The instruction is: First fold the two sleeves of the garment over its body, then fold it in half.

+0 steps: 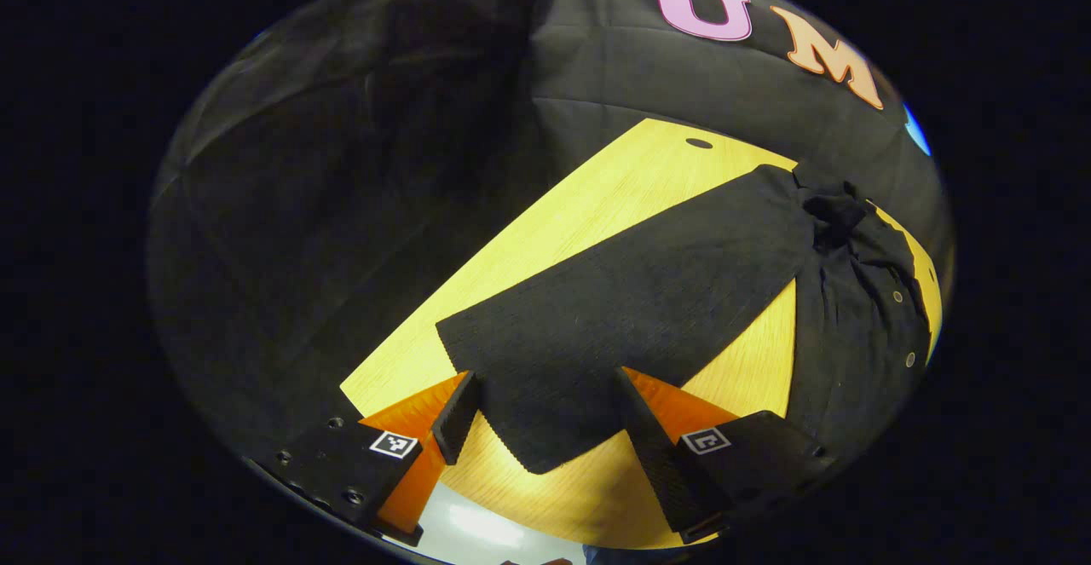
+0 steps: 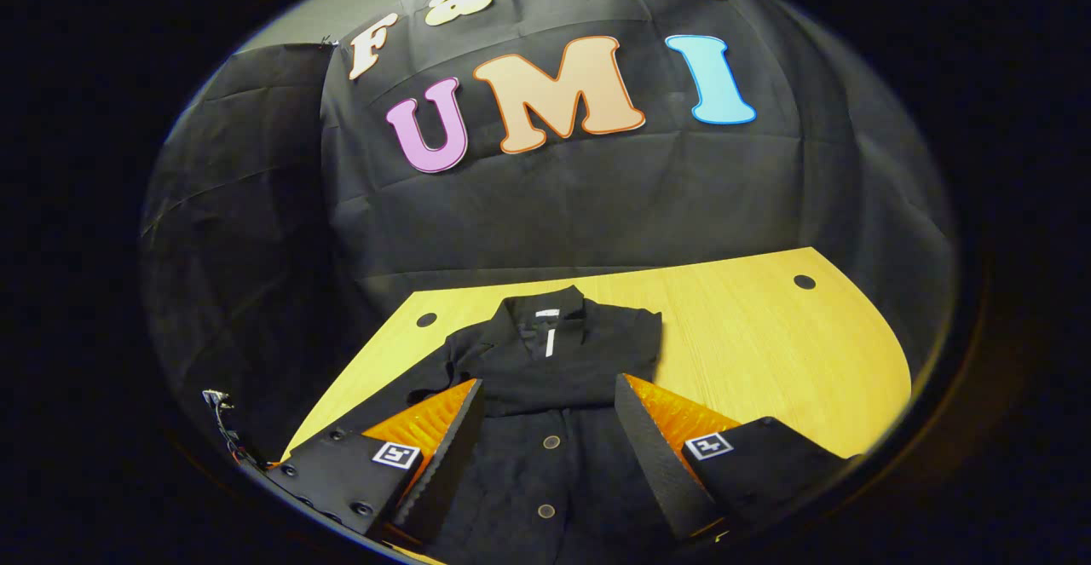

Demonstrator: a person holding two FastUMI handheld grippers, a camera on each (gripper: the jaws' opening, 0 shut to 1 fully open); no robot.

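Left gripper view is showing the left gripper with its fingers spread apart, pinching nothing, hanging over the black garment lying flat on the yellow wooden bench. One sleeve is stretching toward 6 o'clock, its cuff lying between the fingers; the collar end is bunching toward 2 o'clock. Right gripper view is showing the right gripper, fingers likewise spread and gripping nothing, hovering above the buttoned front, with the collar pointing to 12 o'clock. A small white label is sitting inside the collar, too small to read.
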